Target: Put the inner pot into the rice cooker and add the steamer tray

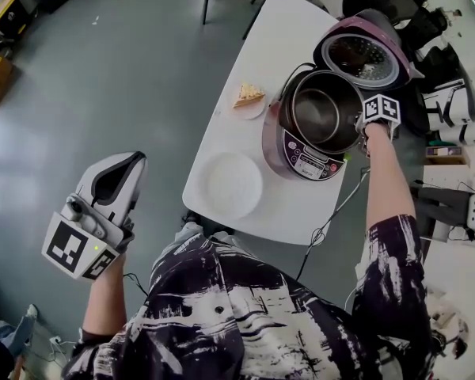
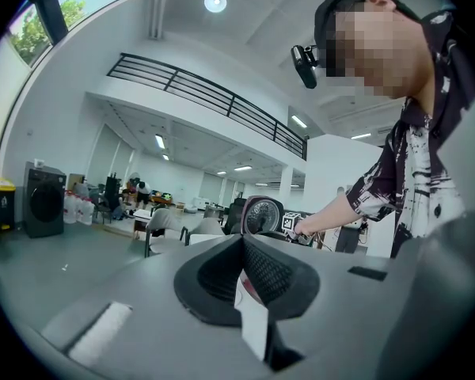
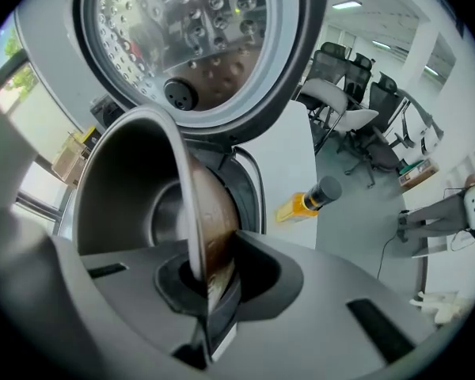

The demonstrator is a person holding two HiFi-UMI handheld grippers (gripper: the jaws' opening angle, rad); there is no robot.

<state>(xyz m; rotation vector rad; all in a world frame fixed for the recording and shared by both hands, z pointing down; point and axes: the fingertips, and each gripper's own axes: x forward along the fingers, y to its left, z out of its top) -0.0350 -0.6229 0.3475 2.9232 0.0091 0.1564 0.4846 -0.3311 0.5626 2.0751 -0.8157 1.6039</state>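
My left gripper [image 1: 125,169] hangs at my left side over the grey floor [image 1: 103,70], well apart from the table [image 1: 285,204]. In its own view [image 2: 241,269] the two jaws stand together, with nothing between them.

On the near part of the white table lies a white dish [image 1: 233,184], bare. A dark cable [image 1: 332,216] hangs down over the near edge of the table. Just beyond the dish stands the cooker [image 1: 301,161], with its control panel turned toward me.

The pot [image 1: 317,109] sits in the cooker's opening. If it is already fully down, I cannot tell. My right arm reaches over the table, and my right gripper [image 1: 368,123] points steeply down at the right side of the pot's rim. In the right gripper view the jaws [image 3: 206,271] are clenched on the thin wall of the pot [image 3: 127,188], one jaw inside and one outside.

Behind the pot the lid [image 1: 360,54] stands open, and its inner plate with many small holes [image 3: 182,30] faces the pot.

To the left of the cooker a small plate [image 1: 249,105] carries a wedge of food [image 1: 248,93].
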